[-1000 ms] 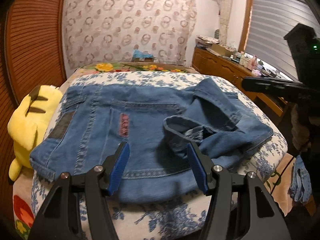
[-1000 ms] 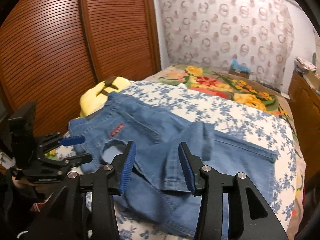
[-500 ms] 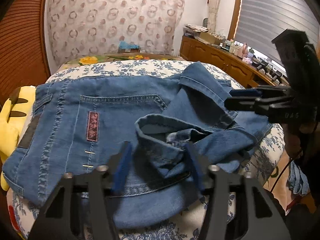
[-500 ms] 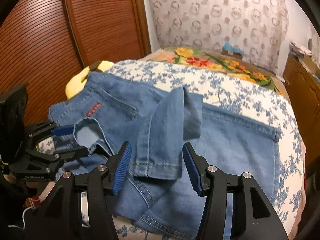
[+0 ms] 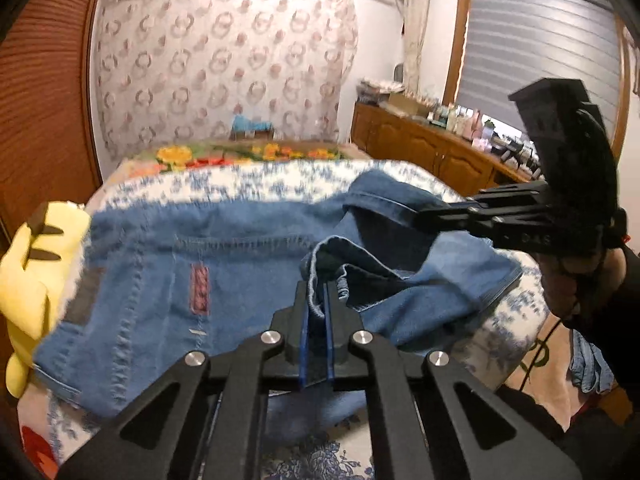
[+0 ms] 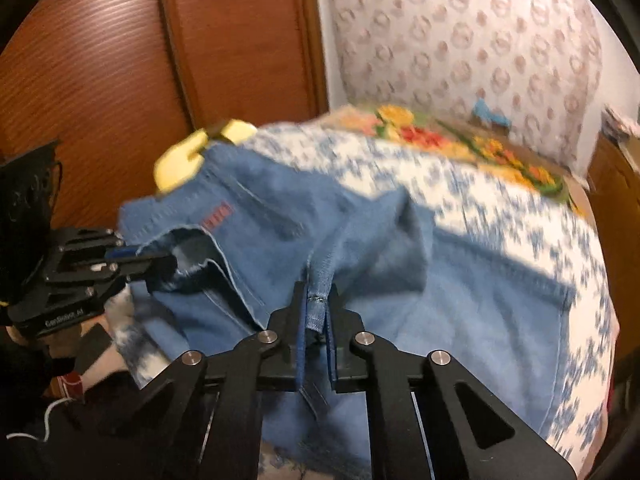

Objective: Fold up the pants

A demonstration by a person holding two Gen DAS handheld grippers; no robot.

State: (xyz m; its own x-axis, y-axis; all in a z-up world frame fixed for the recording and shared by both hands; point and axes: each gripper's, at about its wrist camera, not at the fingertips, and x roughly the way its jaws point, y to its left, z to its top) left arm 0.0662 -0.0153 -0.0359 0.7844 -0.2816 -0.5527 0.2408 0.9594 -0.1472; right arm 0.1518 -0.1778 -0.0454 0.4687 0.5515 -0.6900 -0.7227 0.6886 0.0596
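The jeans (image 5: 168, 280) lie spread across the floral bed (image 5: 248, 184), their leg ends bunched up at the near edge and lifted off the cover. My left hand-held gripper (image 5: 316, 300) is clamped on one leg's hem, and my right hand-held gripper (image 6: 317, 304) is clamped on the other leg's hem. A yellow plush (image 5: 28, 276) sits beside the waistband.
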